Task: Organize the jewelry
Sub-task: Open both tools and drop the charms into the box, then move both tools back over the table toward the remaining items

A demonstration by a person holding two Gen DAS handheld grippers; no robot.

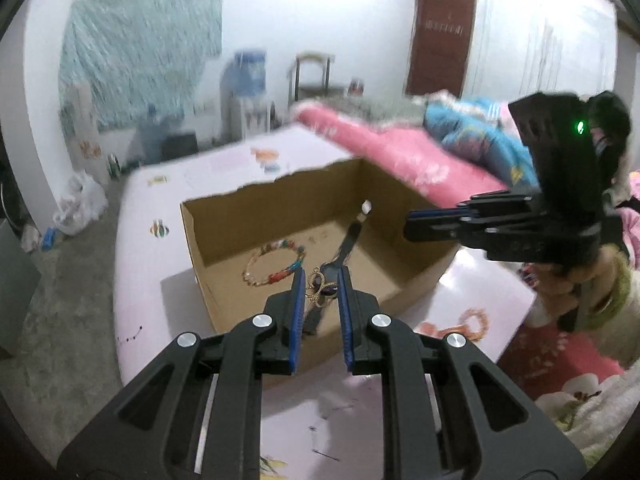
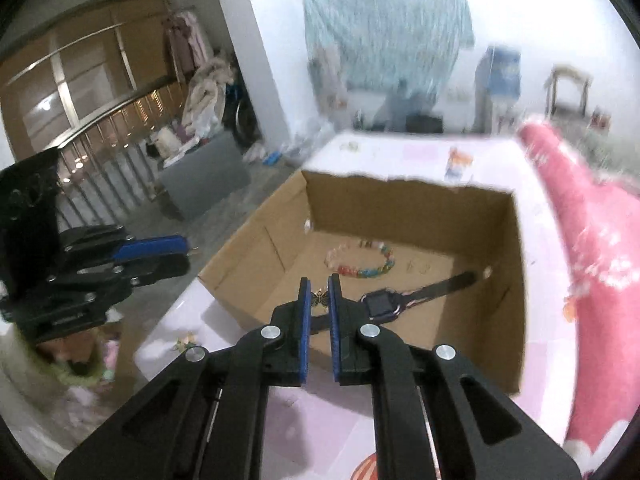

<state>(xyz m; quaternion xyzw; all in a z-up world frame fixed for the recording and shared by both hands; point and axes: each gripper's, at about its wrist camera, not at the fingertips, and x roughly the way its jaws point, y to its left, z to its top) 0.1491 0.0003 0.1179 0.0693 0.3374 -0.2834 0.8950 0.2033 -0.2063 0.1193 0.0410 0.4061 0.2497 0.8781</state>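
**Both grippers hold small ornaments above the cardboard box**

The left gripper (image 1: 321, 280) is clenched on a gold-framed pendant (image 1: 320, 285) with dark purple stones – the piece sits between the blue pads near their tips, hanging above the near part of the cardboard box (image 1: 208, 240). The right gripper (image 2: 320, 294) is likewise clamped on a small gold butterfly charm (image 2: 321, 297), pinched between its pads above the box's near edge.

The box stands open on a pale pink table (image 1: 140, 280). On its floor lie a beaded bracelet (image 2: 362, 264) of mixed colours and, just beside it, a watch (image 2: 380, 304) with a dark square face and its strap stretched toward the box wall. Neither touches a gripper.

From the left wrist view, the right gripper appears at the right side, held in a person's hand (image 1: 592, 280) – its fingers point across toward the box. Pink bedding (image 1: 400, 152) lies beyond the box. The background is blurred.
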